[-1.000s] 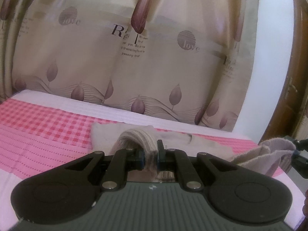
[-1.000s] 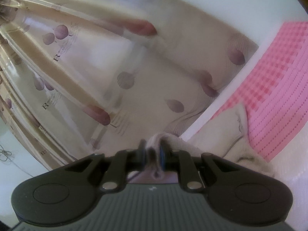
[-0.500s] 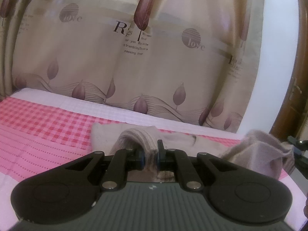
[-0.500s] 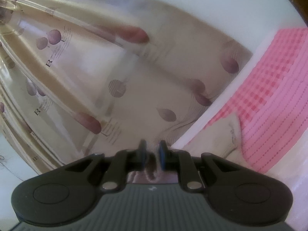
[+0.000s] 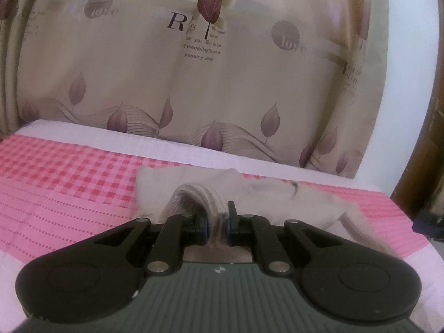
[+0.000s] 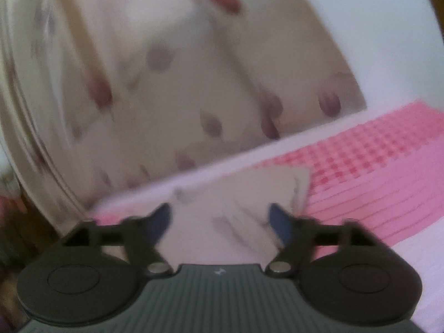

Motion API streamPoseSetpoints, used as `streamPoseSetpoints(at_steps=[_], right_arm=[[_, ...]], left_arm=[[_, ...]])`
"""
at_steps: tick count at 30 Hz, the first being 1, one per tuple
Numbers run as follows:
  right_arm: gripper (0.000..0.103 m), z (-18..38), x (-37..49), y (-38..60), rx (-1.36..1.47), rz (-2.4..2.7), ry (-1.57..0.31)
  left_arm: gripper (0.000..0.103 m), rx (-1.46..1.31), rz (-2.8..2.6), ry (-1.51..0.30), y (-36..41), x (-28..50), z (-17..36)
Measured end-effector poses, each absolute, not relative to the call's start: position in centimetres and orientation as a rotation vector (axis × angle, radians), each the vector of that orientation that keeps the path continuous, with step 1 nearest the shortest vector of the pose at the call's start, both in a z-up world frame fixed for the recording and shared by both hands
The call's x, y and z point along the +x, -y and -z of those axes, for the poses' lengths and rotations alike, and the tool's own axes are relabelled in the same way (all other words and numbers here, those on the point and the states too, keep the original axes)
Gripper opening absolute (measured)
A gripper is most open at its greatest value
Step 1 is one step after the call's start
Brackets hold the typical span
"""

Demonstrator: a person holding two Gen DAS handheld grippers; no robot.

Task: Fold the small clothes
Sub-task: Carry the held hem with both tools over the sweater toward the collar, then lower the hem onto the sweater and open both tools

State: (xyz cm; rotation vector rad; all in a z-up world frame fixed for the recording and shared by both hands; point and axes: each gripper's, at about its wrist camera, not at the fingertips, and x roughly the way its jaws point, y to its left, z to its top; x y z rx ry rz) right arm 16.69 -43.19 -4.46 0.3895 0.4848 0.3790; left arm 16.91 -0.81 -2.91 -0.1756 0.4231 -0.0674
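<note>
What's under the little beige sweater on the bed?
Under the beige sweater lies the pink checked bedspread, which shows all around it. The part right beneath the sweater is covered, so anything hidden there cannot be seen.

The right gripper (image 6: 220, 219), which pinched a fold of the beige garment (image 6: 238, 194) a second ago, is now opening, and the cloth lies loose between its spread fingers (image 6: 159, 220). Its view has rolled, so the pink bedspread (image 6: 388, 166) sits more level. In the left view, the raised bunch of cloth at far right has dropped flat.
</note>
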Motion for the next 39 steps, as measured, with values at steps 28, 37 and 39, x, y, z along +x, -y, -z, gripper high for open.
streamPoseSetpoints(at_steps=[28, 37, 39], right_arm=[[0.011, 5.1, 25.6, 41.4, 0.143, -0.219, -0.502], [0.011, 8.0, 29.1, 41.5, 0.290, -0.161, -0.552], [0.011, 8.6, 29.6, 41.3, 0.293, -0.144, -0.563]], left_arm=[[0.014, -0.167, 0.014, -0.340, 0.3, 20.6, 1.5], [0.017, -0.128, -0.022, -0.424, 0.5, 26.2, 4.0], [0.022, -0.151, -0.006, -0.440, 0.0, 27.1, 4.5]])
